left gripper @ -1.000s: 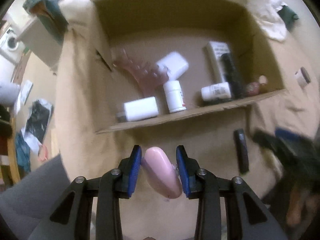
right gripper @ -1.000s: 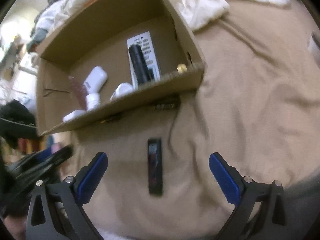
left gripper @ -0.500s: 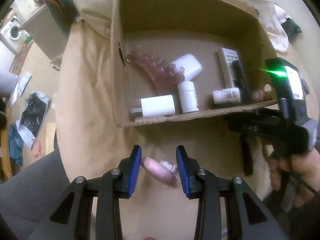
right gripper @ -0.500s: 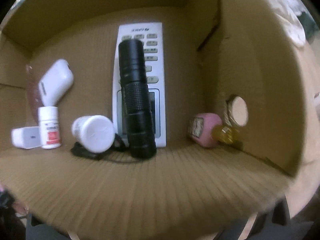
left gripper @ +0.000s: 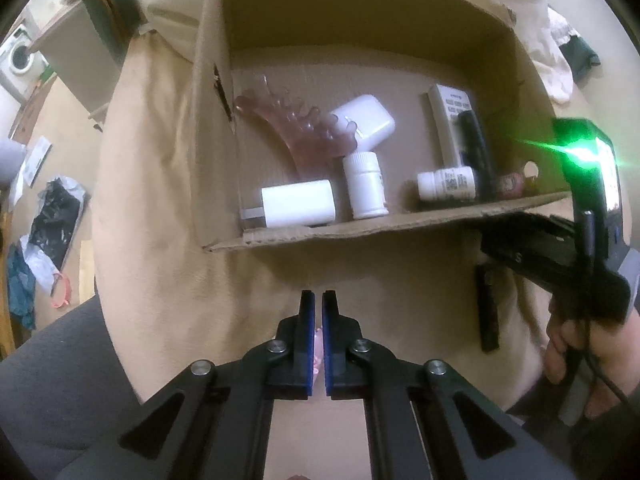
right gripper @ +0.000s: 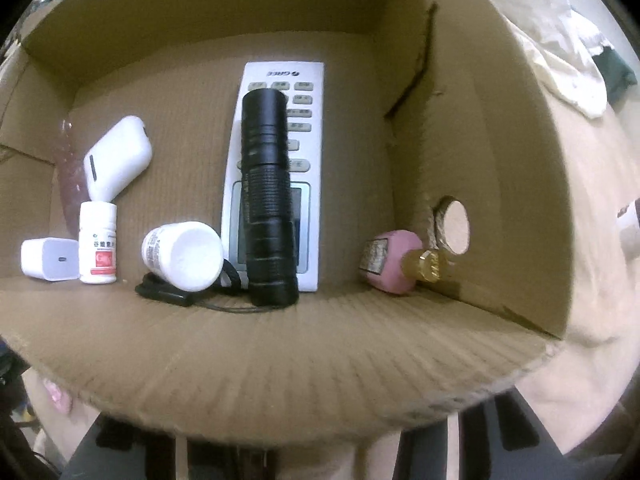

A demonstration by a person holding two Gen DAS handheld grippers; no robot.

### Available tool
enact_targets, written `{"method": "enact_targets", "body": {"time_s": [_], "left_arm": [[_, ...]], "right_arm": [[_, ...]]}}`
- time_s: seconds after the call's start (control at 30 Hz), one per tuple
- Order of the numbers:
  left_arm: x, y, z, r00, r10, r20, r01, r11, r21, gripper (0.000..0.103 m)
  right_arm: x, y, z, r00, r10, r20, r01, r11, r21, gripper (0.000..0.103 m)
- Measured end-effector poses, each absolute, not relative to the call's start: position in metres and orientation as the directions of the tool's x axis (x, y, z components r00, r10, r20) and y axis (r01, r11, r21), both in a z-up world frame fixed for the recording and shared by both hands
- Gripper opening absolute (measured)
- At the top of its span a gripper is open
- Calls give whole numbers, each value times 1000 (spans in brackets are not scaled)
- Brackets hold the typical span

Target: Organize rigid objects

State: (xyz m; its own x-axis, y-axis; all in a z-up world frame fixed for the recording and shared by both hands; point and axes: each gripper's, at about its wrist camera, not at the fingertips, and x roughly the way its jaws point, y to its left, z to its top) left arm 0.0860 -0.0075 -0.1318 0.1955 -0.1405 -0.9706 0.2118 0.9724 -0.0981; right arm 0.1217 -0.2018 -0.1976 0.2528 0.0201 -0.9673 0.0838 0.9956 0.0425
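Two blue pads of the left gripper stand nearly together, pinching a pink object over the tan bedcover just before the cardboard box's near edge.

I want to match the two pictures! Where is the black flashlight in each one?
Left wrist view: the flashlight lies at the right of the box, far from the camera.
Right wrist view: the flashlight lies in the middle, close up.
Shared landmark: the white remote under it in both.
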Motion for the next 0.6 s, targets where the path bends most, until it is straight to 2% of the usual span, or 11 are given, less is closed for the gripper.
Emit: {"method": "enact_targets", "body": {"time_s": [0.2,0.27,0.6], "left_arm": [[84,2,-127,215,-144,-966,195,975,-102,3],[83,5,-125,224,-153,-963,195,975,-110,3],[79,19,-109,265,-182,-947,161,977,-143,3]], "right_arm": [[103,-219,-176,276,69,-959,114,988,104,44],[94,-222,-165,288,71,-955,113,988,107,12],[56,-277,-135,357,246,-901,215,917,336,10]]}}
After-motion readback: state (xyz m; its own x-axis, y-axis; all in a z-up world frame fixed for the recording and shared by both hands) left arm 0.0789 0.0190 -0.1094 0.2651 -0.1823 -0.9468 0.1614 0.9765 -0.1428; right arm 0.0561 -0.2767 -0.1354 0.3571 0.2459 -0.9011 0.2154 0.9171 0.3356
